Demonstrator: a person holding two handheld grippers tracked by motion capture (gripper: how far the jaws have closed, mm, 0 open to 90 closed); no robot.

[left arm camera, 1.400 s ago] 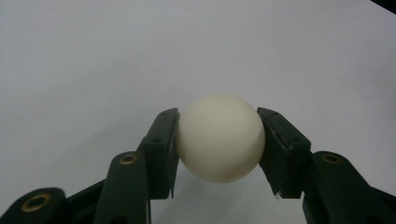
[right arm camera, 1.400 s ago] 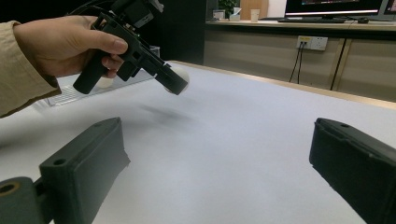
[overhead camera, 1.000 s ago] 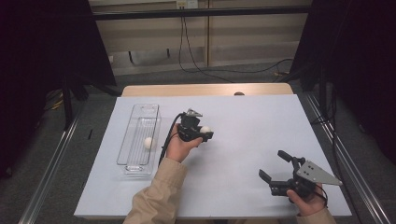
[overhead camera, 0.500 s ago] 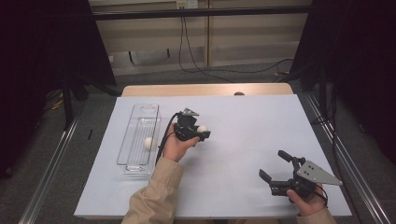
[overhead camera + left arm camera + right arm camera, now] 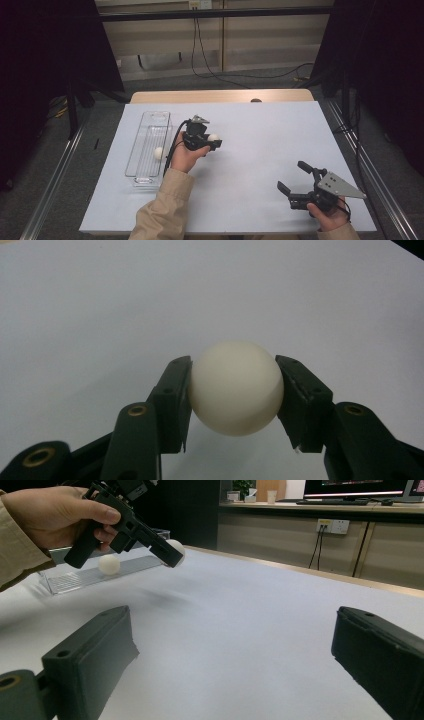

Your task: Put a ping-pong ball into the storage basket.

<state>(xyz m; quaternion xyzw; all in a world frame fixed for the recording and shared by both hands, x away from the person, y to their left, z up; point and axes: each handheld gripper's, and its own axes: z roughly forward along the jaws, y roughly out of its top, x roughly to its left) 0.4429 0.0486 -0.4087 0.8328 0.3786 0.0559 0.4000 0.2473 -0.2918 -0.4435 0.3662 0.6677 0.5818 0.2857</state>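
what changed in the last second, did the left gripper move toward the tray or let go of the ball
The left gripper, clamped on the white ball throughout, drifted slightly left toward the clear tray; nothing was let go. The second ball in the tray, the tray itself and the open right gripper stayed where they were.

A white sheet (image 5: pixel 260 150) covers a wooden table (image 5: pixel 220 96). Grey carpet floor (image 5: pixel 60 190) surrounds it, with dark curtains (image 5: pixel 45 60) left and right. Far side: beige wall panels (image 5: pixel 165 45), trailing cables (image 5: pixel 210 65); a socket (image 5: pixel 336 526) and a monitor (image 5: pixel 360 487).
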